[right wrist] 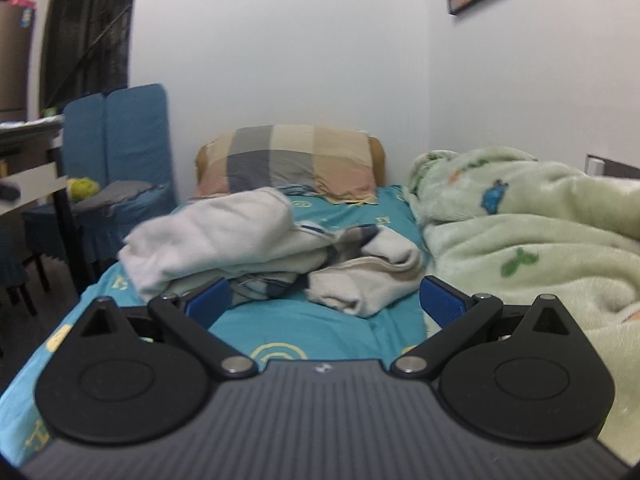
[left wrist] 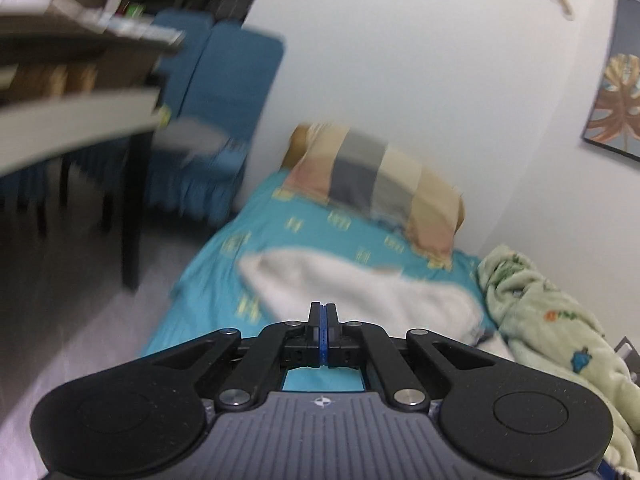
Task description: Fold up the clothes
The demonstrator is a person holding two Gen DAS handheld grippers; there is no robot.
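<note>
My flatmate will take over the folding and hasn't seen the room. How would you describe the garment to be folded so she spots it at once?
Start at the bed with the turquoise patterned sheet. In its middle, in front of the checked beige-and-grey pillow, lies a crumpled cream-white garment with dark blue trim. Unlike the fluffy pale green blanket heaped beside it, it is smooth, plain and off-white.

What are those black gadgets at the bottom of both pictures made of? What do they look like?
Both match: the left gripper and right gripper have a grey ribbed body with a small round emblem, black linkage arms with silver pivot pins, round black discs, and fingers with blue pads. No cables or sleeves show.
</note>
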